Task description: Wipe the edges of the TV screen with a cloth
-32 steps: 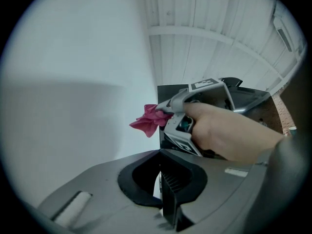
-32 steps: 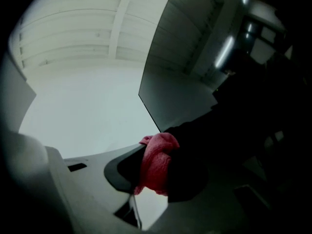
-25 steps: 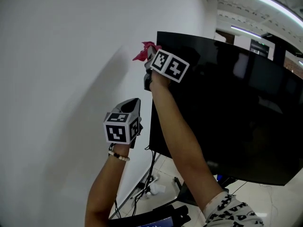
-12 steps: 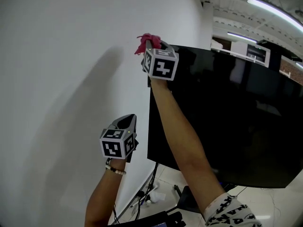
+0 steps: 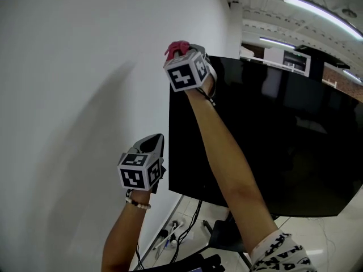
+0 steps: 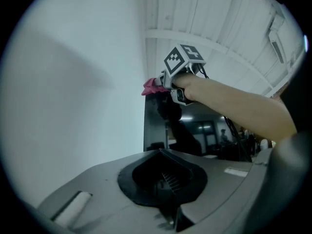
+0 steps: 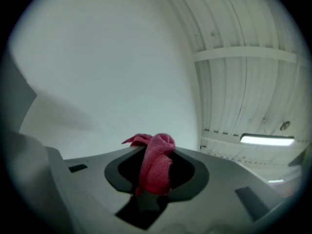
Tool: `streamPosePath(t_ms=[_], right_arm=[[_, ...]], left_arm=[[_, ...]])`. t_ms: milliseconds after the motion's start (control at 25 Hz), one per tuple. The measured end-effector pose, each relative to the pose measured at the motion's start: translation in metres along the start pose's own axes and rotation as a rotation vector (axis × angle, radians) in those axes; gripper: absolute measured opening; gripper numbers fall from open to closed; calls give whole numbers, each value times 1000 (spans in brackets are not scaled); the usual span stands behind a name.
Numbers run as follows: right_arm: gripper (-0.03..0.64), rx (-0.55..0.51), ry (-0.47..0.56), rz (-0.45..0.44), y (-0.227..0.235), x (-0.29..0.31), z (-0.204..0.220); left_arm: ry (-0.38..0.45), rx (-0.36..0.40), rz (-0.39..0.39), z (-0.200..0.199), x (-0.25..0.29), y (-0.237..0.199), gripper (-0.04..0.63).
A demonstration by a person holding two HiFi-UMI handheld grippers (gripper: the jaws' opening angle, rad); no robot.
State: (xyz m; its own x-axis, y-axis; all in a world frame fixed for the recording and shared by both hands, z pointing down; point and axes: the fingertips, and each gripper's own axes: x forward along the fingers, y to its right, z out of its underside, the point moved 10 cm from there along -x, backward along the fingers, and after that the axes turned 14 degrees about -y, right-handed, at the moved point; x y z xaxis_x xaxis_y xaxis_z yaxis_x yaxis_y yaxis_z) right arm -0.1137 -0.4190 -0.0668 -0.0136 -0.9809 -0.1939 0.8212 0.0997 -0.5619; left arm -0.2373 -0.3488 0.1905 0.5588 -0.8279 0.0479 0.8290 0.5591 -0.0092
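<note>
A black TV screen (image 5: 266, 135) hangs beside a white wall, its top left corner near my right gripper (image 5: 180, 51). That gripper is shut on a pink cloth (image 5: 176, 48) and sits at the TV's top left corner. In the right gripper view the pink cloth (image 7: 155, 164) is bunched between the jaws, with wall and ceiling behind. My left gripper (image 5: 152, 143) hangs lower, left of the TV's left edge, jaws shut and empty. The left gripper view shows the TV (image 6: 195, 130), the pink cloth (image 6: 150, 86) and the right gripper (image 6: 163, 83) above.
A white wall (image 5: 74, 95) fills the left side. Cables and a power strip (image 5: 170, 231) lie on the floor under the TV. A black stand base (image 5: 224, 237) sits below the screen. Ceiling lights (image 5: 317, 10) run overhead.
My right gripper with the cloth has risen from the upper part of the TV's left edge to its top left corner. The left gripper has stayed low near the left edge.
</note>
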Motion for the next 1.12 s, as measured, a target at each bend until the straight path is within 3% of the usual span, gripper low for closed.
streamPosePath(t_ms=[320,640,800,1120], right_arm=[[127,-127,-114,84,31,-14,7],[127,-110,-204,118,89,-45,29],[127,-109,-244,108,115,-62,38],[127,-100,-297,102,162,-100,56]], left_arm=[[34,38,79,-21,4,21,-9],[104,152,147,-94,20,64,-9],[129,173,178,-126,26,81,-9],[154,201,234,-148,28,132,-9]])
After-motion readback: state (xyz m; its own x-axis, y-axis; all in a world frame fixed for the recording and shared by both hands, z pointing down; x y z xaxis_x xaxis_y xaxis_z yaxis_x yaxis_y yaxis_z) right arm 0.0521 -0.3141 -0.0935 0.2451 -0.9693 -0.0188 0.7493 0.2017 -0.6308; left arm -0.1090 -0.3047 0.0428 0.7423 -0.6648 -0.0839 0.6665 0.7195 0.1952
